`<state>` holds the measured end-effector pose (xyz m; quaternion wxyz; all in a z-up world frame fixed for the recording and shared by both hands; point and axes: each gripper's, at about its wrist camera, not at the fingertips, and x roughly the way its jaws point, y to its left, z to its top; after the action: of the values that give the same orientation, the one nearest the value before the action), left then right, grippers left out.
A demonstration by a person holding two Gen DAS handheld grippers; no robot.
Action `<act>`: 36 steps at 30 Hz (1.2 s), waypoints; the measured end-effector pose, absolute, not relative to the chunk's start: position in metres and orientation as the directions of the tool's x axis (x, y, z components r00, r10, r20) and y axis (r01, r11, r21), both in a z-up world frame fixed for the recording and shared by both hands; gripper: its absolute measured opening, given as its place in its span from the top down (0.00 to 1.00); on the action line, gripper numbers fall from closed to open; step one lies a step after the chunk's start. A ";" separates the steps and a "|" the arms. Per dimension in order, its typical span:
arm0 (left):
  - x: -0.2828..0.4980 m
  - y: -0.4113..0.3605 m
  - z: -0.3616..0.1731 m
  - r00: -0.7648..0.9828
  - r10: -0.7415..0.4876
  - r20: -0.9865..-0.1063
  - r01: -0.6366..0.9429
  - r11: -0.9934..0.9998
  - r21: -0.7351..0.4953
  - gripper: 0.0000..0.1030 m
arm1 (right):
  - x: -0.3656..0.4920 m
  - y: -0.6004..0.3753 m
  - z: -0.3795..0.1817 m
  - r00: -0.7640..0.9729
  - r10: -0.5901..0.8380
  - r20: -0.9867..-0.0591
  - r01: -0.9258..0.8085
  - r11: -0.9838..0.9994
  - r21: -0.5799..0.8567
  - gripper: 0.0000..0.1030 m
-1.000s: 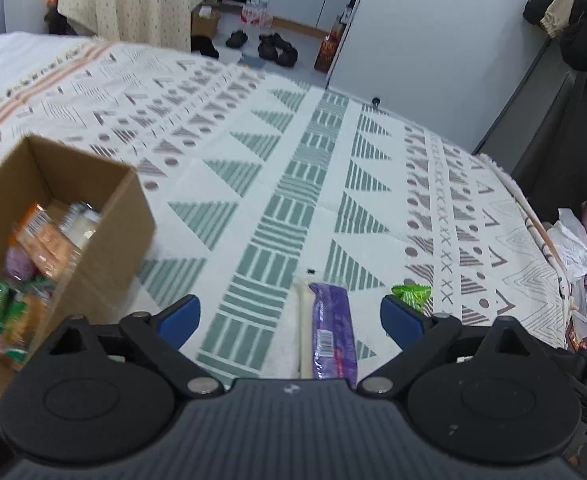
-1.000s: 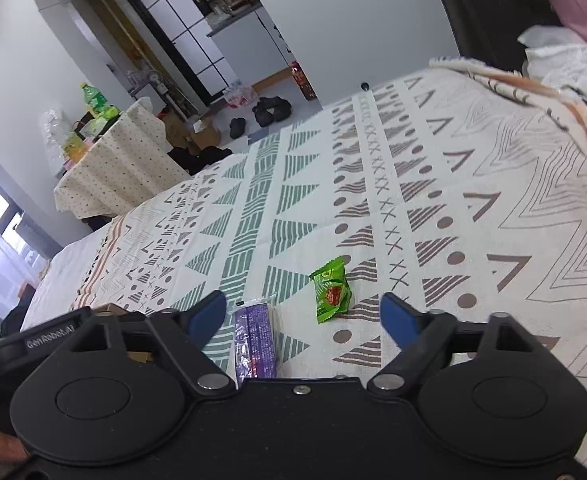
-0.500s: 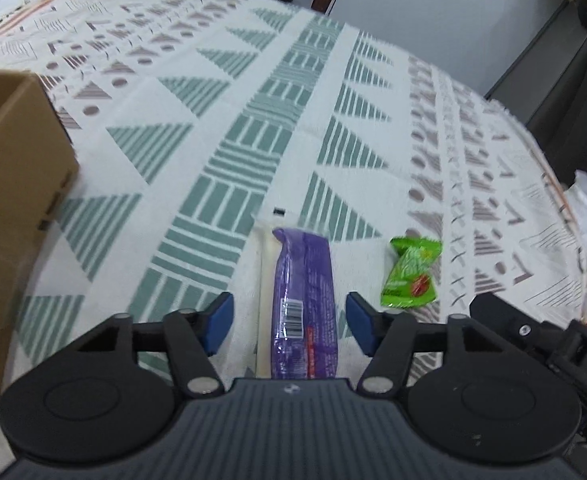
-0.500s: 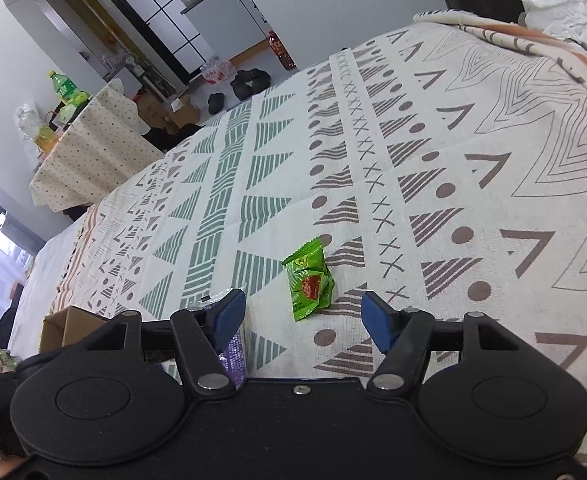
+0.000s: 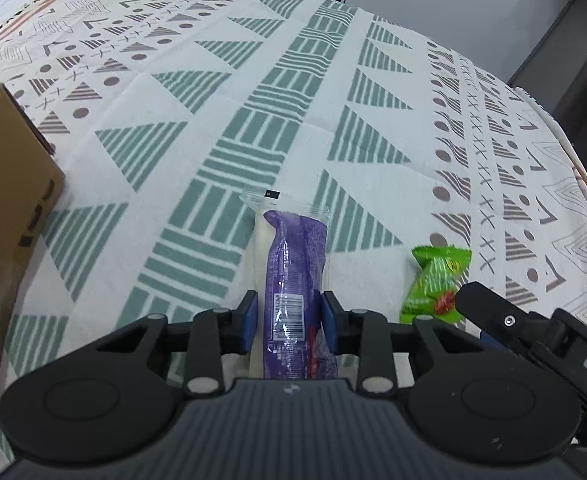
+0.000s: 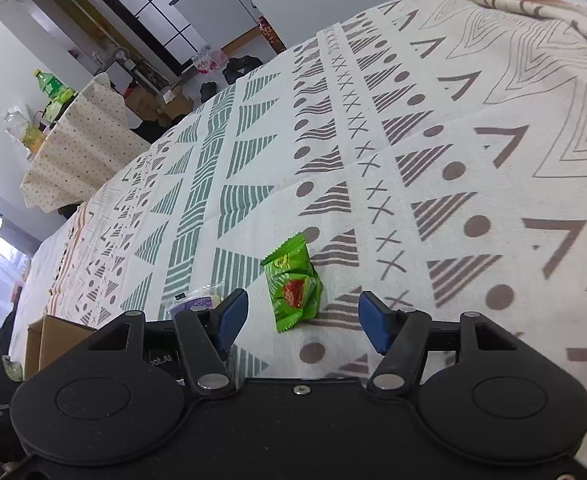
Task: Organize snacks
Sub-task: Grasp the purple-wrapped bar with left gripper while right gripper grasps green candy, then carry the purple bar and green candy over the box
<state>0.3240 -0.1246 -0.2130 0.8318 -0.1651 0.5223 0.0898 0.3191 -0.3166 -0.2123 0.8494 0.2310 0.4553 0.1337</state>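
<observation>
Closing on its item, the left gripper has its blue pads pressed against both sides of the purple snack bar, near the barcode end. The bar lies lengthwise on the patterned blanket, its far end pointing away from the camera, with a pale wrapper lying along its left side. Jaws on this side have just drawn in onto the bar; it is pinched but not lifted, as far as the view shows.

The right gripper has its fingers spread, with the green snack packet lying between them and slightly ahead, on the blanket. Neither pad touches the packet. These jaws have narrowed a little over the last moments, without reaching it.

The cardboard box stands at the left edge of the left wrist view, apart from both snacks; its inside is not visible from here.

Assessment: the step in hand is pick-up of the last loose snacks, one per hand. The left grip looks complete; the right is in approach.

Next move, as judged: the right hand should settle so its pads bracket the packet's middle, then close. The left should lift the bar clear of the blanket, checking that the pale wrapper is not dragged along, and carry it left to the box.
</observation>
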 end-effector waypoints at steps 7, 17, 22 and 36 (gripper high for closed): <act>0.330 -0.115 -0.203 0.448 -0.003 -0.894 -0.327 0.930 -0.167 0.69 | 0.331 -0.302 -0.221 0.544 0.443 -0.712 -0.027 0.858 0.513 0.46; 0.312 -0.094 -0.182 0.475 0.009 -0.880 -0.338 0.925 -0.173 0.69 | 0.329 -0.287 -0.228 0.512 0.404 -0.758 -0.049 0.895 0.444 0.92; 0.297 -0.082 -0.171 0.495 0.024 -0.869 -0.356 0.918 -0.177 0.69 | 0.318 -0.290 -0.212 0.549 0.414 -0.726 -0.068 0.888 0.455 0.97; 0.253 -0.021 -0.106 0.591 0.100 -0.801 -0.414 0.889 -0.194 0.69 | 0.287 -0.256 -0.161 0.624 0.491 -0.607 -0.171 0.845 0.507 0.99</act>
<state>0.2526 -0.0214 -0.1055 0.8728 -0.1834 0.4278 0.1470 0.2875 -0.2565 -0.1609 0.8775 0.2051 0.3902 0.1888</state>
